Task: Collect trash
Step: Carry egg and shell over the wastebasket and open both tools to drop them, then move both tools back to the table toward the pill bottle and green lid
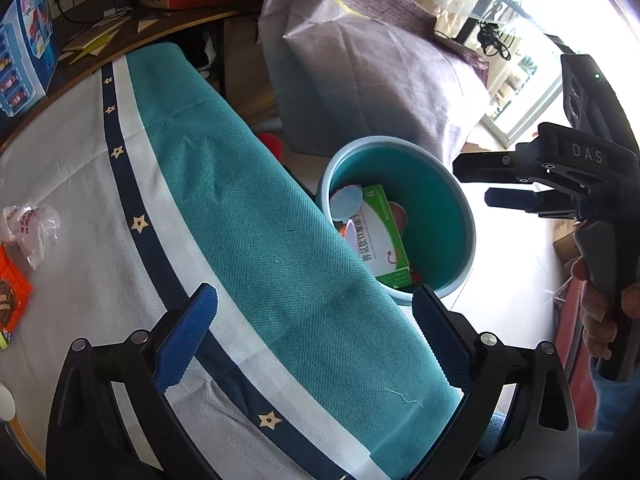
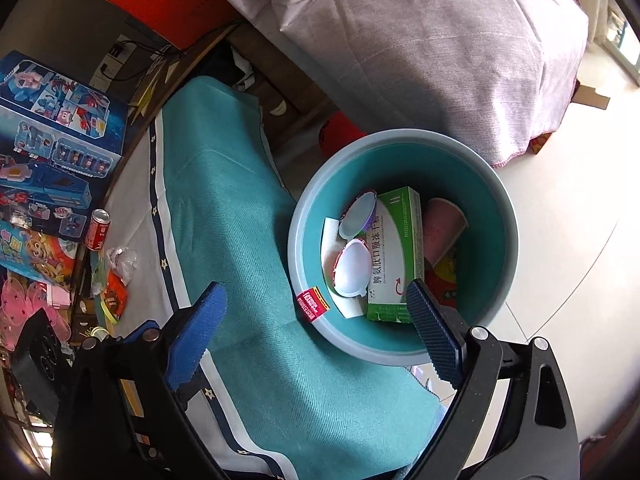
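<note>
1. Teal-and-white cloth [image 1: 248,216] with a star-dotted navy stripe covers the table, and cluttered toy boxes [image 2: 52,148] crowd its far left edge beside a red soda can [image 2: 97,229].

2. Trash not yet collected lies at the table's left: a crumpled clear plastic bag [image 1: 30,228] and, just below it, an orange wrapper [image 1: 12,296]. Light and slippery, the bag looks likely to slide away or tear if pinched by only a corner.

3. Left gripper [image 1: 316,336] hangs over the draped cloth edge with its jaws spread and nothing between them. Closing here could snag the fabric and drag the remaining litter, and perhaps the can, off the table.

4. Right gripper [image 2: 320,326] hovers at the near rim of the round bin [image 2: 404,136], jaws released and empty.

5. Bin contents pile against the near wall: a green-and-white medicine box [image 2: 394,252], a white cup lid [image 2: 354,266], a grey lid [image 2: 358,216] and a pink paper cup [image 2: 442,226].

6. Red label [image 2: 313,303] sits on the rim itself, touching the cloth; a brush from either tool could flick it onto the floor.

7. Pale floor [image 2: 580,240] surrounds the bin on its right, so a drop made short of the rim would land there.
</note>
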`<action>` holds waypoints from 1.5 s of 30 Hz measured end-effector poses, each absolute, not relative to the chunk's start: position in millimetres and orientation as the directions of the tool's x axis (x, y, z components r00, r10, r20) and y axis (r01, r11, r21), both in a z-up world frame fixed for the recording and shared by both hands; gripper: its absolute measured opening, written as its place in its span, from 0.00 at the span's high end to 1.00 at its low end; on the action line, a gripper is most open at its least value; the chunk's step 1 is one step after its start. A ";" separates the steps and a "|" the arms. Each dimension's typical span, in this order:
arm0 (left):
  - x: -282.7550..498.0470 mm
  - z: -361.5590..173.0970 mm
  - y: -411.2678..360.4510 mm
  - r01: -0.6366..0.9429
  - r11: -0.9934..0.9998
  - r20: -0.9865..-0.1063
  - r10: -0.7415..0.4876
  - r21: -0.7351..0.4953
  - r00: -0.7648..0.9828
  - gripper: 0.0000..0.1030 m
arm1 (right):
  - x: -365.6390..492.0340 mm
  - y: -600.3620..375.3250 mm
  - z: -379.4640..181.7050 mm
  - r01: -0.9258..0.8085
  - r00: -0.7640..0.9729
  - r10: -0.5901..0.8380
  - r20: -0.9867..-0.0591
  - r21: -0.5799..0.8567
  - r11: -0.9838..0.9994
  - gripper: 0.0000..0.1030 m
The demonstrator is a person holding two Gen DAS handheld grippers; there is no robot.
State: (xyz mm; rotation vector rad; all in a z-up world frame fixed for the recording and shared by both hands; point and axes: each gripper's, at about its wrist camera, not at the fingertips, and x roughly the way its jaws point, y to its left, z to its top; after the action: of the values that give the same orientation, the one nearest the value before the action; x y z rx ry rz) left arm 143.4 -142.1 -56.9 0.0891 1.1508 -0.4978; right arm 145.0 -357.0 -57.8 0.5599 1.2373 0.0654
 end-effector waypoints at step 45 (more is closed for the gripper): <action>61.2 -42.7 225.3 -0.307 0.930 -0.864 -0.023 -0.204 0.504 0.04 | 181.7 -18.7 -38.6 -0.394 0.147 0.282 -0.948 0.205 0.896 0.13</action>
State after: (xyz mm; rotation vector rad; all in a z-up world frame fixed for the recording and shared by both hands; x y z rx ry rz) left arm 61.2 225.3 -42.7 -0.3537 1.0343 0.1754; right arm 181.7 -18.7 -38.6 -0.0996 1.3381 0.4876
